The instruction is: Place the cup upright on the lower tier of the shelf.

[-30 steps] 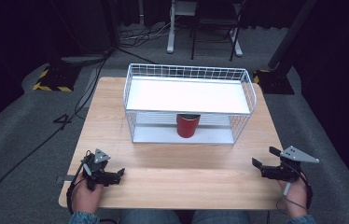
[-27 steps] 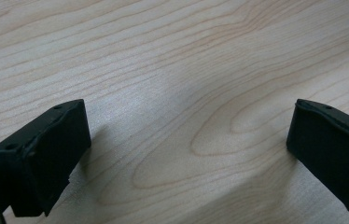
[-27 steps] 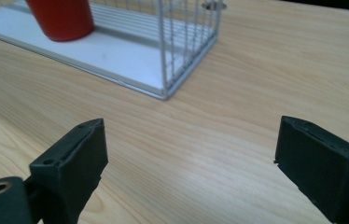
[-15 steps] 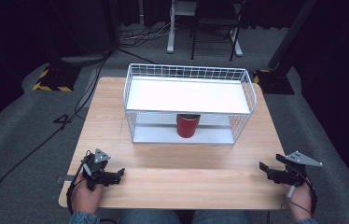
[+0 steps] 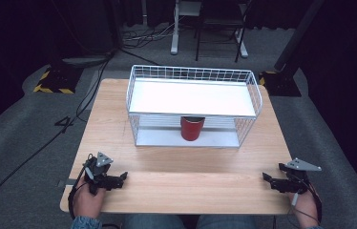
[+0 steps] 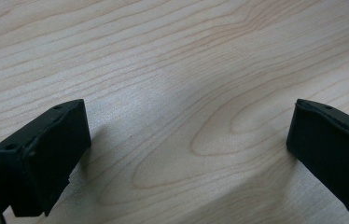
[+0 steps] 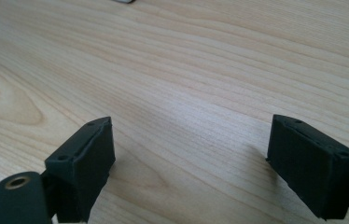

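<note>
A: Start with the red cup [image 5: 192, 128]. Where does it sit?

B: Upright on the lower shelf of the white wire rack [image 5: 141, 86], under the white upper tray, roughly at the middle of the rack's near side. The rack stands on the far half of the wooden table [image 5: 114, 107].

A: Is anything touching the cup?

B: No. Both grippers are well apart from it, down at the near edge of the table, one at each corner.

A: The left gripper [image 5: 123, 177] first. How do its jaws stand?

B: Spread wide. In the left gripper view the two black jaws sit at opposite sides with bare wood grain between them, and the left gripper [image 6: 186, 140] pinches nothing. They hover just over the tabletop and cast soft shadows on it; whether the tips touch the wood, I cannot tell.

A: And the right gripper [image 5: 266, 177]?

B: The same. In the right gripper view the right gripper [image 7: 191, 149] has its jaws far apart, with bare table between them and nothing held. From above it lies near the right front corner, jaws pointing inward toward the left one.

A: The hands?

B: The left hand [image 5: 87, 193] wraps its gripper from below, and the right hand [image 5: 305, 205] does likewise, each with a grey three-cornered plate on top.
</note>
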Motion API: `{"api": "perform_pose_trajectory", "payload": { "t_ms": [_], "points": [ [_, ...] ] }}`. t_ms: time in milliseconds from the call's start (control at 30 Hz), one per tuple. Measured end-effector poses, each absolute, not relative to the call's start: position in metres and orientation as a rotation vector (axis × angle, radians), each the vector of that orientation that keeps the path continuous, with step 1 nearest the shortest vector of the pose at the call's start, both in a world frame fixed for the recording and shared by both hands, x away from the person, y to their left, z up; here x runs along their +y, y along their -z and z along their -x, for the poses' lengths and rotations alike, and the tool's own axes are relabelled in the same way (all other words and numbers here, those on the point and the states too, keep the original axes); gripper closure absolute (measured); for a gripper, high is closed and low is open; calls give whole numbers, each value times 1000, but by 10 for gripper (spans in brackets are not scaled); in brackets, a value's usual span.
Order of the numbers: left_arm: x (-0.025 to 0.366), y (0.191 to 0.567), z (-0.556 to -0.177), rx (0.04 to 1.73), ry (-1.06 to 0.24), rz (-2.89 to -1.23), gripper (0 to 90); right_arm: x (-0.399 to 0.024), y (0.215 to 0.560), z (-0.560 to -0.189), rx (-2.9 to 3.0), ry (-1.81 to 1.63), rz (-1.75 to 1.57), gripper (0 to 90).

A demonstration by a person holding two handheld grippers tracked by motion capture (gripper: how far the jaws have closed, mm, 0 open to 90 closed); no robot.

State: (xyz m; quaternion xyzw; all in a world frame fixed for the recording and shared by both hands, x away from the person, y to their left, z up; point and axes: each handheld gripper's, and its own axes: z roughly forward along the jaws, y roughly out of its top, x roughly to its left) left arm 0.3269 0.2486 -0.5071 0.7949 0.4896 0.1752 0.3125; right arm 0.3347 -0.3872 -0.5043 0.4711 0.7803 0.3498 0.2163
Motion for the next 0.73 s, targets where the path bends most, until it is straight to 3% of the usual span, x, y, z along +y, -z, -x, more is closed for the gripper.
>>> {"api": "perform_pose_trajectory", "payload": {
  "t_ms": [733],
  "points": [
    [249, 507, -327, 1292, -463, -2099, 0, -374, 506, -329, 2173, -939, -1331, 98]
  ]
}}
